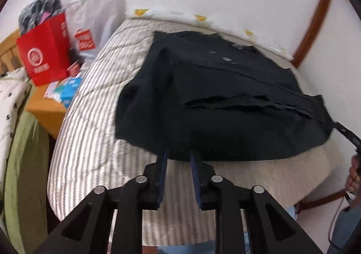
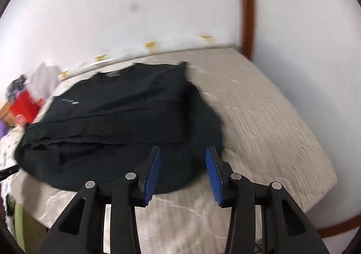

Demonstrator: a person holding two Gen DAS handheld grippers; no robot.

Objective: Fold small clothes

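Here one black T-shirt (image 1: pixel 216 100) lies partly folded on the striped mattress (image 1: pixel 94 105), its near hem just ahead of both claws. The left gripper (image 1: pixel 179 159) stands narrowly parted and the right gripper (image 2: pixel 183 157) wider; neither holds anything. Two shopping bags, one red (image 1: pixel 45 51) and one white (image 1: pixel 92 17), sit far left of the left claw.

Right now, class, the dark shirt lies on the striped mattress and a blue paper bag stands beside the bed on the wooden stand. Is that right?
Not quite: the paper bag is red, not blue, as the left wrist view shows. The rest holds: the dark shirt lies on the striped mattress, and the bag stands on the wooden stand beside it.
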